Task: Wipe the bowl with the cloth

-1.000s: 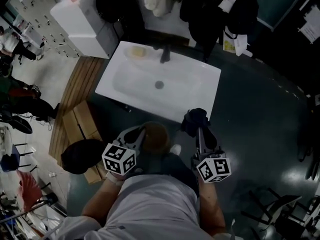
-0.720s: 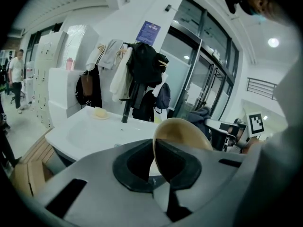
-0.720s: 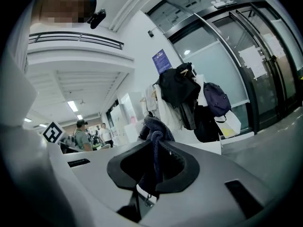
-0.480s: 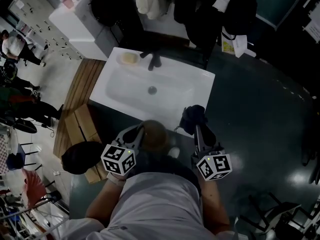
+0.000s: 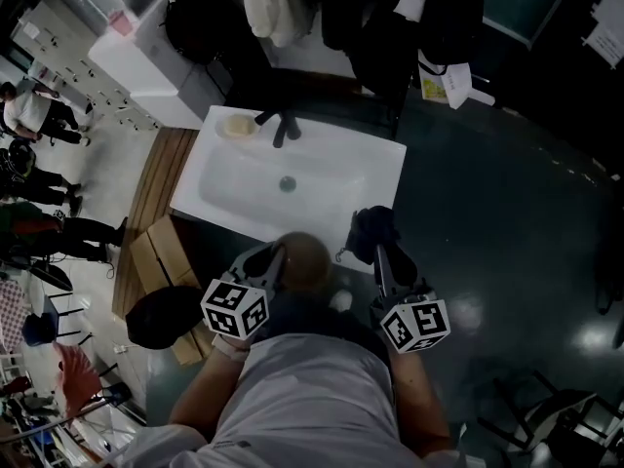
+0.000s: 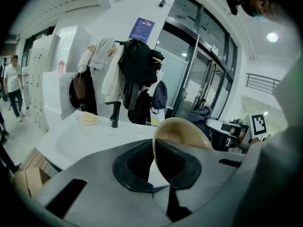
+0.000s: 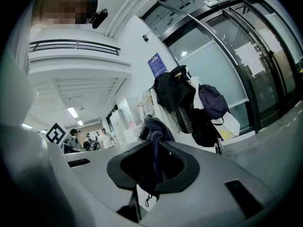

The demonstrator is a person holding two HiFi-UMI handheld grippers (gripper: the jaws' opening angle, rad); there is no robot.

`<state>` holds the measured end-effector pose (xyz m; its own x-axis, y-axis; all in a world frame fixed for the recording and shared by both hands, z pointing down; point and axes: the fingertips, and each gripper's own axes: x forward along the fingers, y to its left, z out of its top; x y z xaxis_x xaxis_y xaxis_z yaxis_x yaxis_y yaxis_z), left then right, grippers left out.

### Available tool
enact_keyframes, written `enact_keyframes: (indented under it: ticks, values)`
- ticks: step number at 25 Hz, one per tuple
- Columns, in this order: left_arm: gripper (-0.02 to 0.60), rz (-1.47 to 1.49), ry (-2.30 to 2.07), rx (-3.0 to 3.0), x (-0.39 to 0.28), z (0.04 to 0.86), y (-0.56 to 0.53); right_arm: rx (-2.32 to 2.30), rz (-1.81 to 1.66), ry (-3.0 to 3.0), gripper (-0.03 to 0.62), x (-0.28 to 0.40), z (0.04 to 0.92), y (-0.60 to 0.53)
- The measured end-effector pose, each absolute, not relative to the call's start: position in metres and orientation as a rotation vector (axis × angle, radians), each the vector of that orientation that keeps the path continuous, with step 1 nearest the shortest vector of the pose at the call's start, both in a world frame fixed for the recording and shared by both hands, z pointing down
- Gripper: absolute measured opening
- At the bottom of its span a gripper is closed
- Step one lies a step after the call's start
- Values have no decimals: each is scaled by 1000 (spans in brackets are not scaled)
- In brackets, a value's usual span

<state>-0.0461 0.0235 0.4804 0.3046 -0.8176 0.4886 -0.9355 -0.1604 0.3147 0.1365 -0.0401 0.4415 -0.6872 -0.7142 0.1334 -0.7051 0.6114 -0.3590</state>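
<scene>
My left gripper [image 5: 278,258] is shut on the rim of a tan bowl [image 5: 303,261], held in the air in front of the white sink [image 5: 234,203]. In the left gripper view the bowl [image 6: 182,132] stands on edge between the jaws of the left gripper [image 6: 155,148]. My right gripper [image 5: 378,252] is shut on a dark blue cloth [image 5: 370,230], bunched above its tips. The right gripper view shows the cloth [image 7: 155,132] pinched in the right gripper [image 7: 155,167], with a loose end hanging below. Bowl and cloth are apart.
The sink has a black tap [image 5: 282,125] and a yellow soap dish [image 5: 235,125] at its back. Coats and bags [image 5: 390,18] hang behind it. A wooden crate [image 5: 161,252] and a black bag [image 5: 161,315] lie at the left. People [image 5: 34,115] stand at far left.
The view has shifted, so the sink sits further left and up in the picture. Both grippers hold the bowl and cloth much as before, close in front of the person.
</scene>
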Motion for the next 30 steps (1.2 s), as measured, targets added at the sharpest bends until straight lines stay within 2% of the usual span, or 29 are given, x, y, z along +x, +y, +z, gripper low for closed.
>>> enact_keyframes:
  ticks: [10,18,30]
  values:
    - [21,357,-1498,2072,-38,486,-26,-1216,-458,2805,48,127,401,-47]
    - [21,385,-1424,2140,-33,484,-73,-1191,-278,2908,48,89,371,-53]
    - [23,298,-1284,2233,-19,478,-119,-1205,-66,3297,48,28,399,-54]
